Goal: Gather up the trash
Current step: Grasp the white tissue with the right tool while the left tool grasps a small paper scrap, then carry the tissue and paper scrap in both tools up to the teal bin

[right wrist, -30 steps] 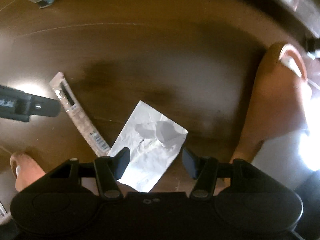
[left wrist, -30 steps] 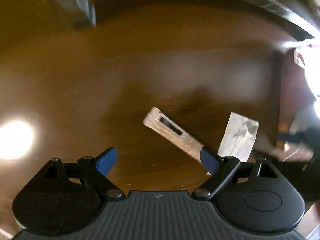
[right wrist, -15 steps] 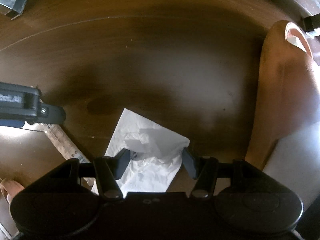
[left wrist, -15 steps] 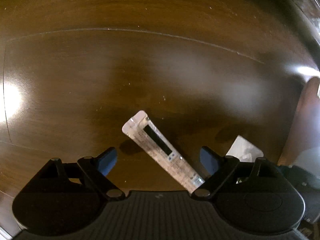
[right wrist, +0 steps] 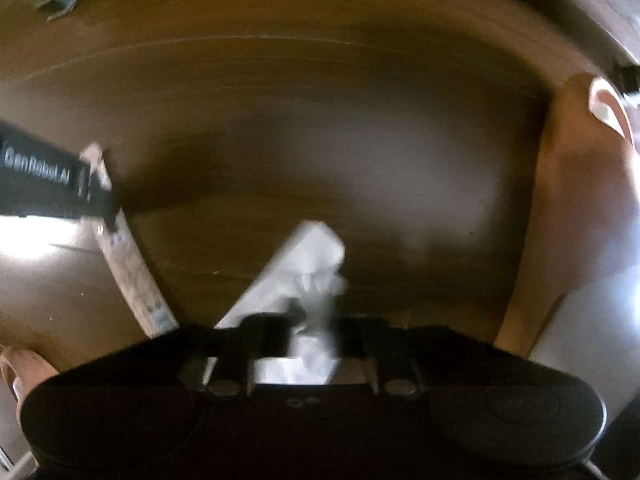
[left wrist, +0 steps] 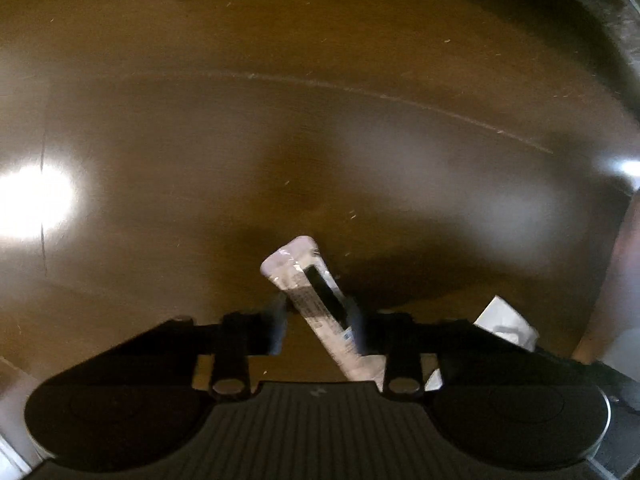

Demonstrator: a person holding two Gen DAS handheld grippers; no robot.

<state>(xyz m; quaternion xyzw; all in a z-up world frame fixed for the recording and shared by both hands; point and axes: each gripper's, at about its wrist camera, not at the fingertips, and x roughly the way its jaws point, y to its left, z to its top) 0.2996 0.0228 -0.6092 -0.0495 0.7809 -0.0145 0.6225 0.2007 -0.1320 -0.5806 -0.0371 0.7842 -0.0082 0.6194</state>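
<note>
Here left gripper (left wrist: 320, 320) closing on wrapper (left wrist: 316, 300); right gripper (right wrist: 312, 332) closing on blurred paper (right wrist: 308, 264).

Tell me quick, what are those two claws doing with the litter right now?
Left gripper closing on the long wrapper. Right gripper closing on the crumpled white paper. Both pieces on the brown floor. Nothing in the way.

– What is the floor (left wrist: 320, 128) like?
– Brown wood, smooth and shiny.
– And the long wrapper (left wrist: 320, 304)?
– Thin, shiny plastic with print.
– The white sheet (right wrist: 304, 264)?
– Crinkly matt paper.
– The near gripper body (left wrist: 320, 428)?
– Black ribbed plastic.
</note>
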